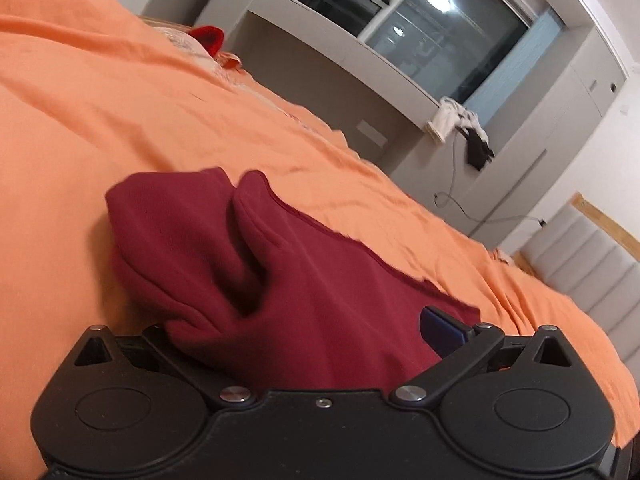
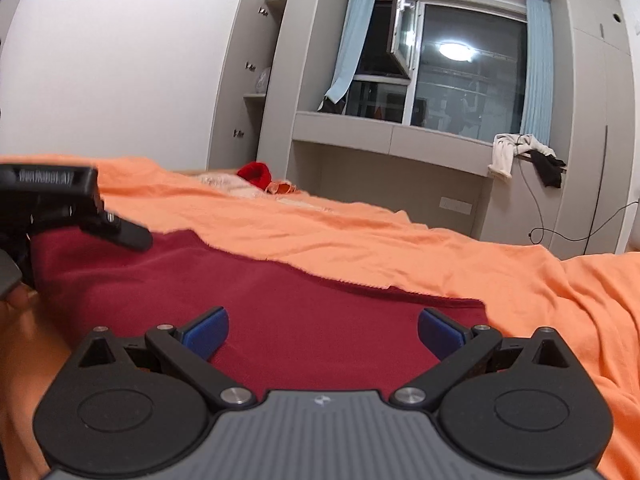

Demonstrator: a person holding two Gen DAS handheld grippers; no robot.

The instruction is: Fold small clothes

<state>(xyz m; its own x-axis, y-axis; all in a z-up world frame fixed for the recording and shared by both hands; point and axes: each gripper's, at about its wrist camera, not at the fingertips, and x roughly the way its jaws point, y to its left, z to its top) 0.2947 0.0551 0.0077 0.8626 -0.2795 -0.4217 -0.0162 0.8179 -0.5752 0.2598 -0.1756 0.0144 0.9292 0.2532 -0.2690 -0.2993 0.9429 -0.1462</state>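
One dark red garment [image 2: 280,300] lies on a bed's orange sheet [image 2: 400,240], its left part bunched into a raised fold [image 1: 248,240]. The left tool [image 1: 312,344] has cloth heaped between its spread fingers; whether it grips is unclear. The right tool [image 2: 322,330] hovers open over the flat part. Folding seems under way; next, carry the bunched edge across and flatten it.

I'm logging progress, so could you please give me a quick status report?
Left hand-held gripper wide, dark red garment bunched between. Right hand-held gripper open over garment. Orange bedspread beneath.
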